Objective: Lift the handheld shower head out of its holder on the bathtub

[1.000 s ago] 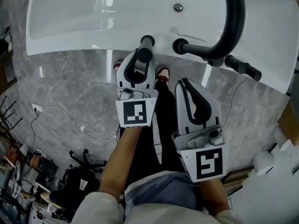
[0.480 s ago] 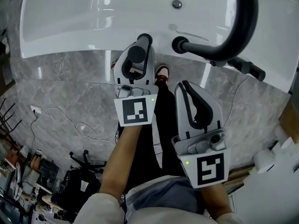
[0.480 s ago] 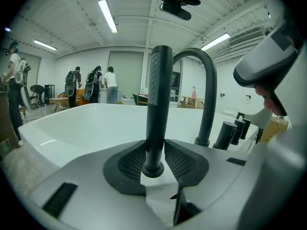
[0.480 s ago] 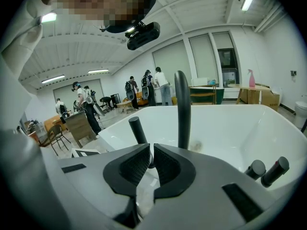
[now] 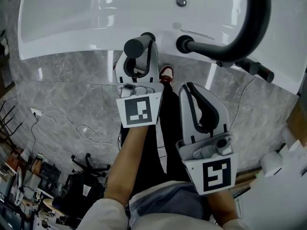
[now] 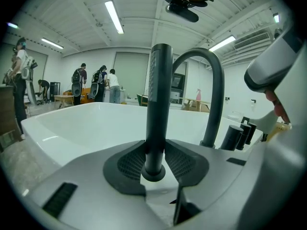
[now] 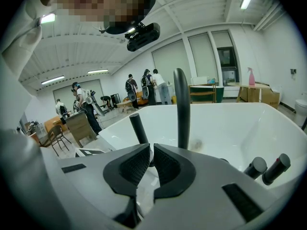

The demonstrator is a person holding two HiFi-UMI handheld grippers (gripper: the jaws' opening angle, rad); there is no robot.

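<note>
The left gripper (image 5: 140, 57) sits at the upper centre of the head view, over the near rim of the white bathtub (image 5: 72, 18). Its fingers (image 6: 127, 164) are clamped on the black handheld shower head (image 6: 157, 104), which stands upright between them. Whether its lower end is clear of the holder cannot be told. The right gripper (image 5: 192, 91) hangs lower right, off the tub, its fingers (image 7: 165, 164) narrowed to a slit with nothing between them. The arched black faucet spout (image 5: 249, 28) rises at upper right.
</note>
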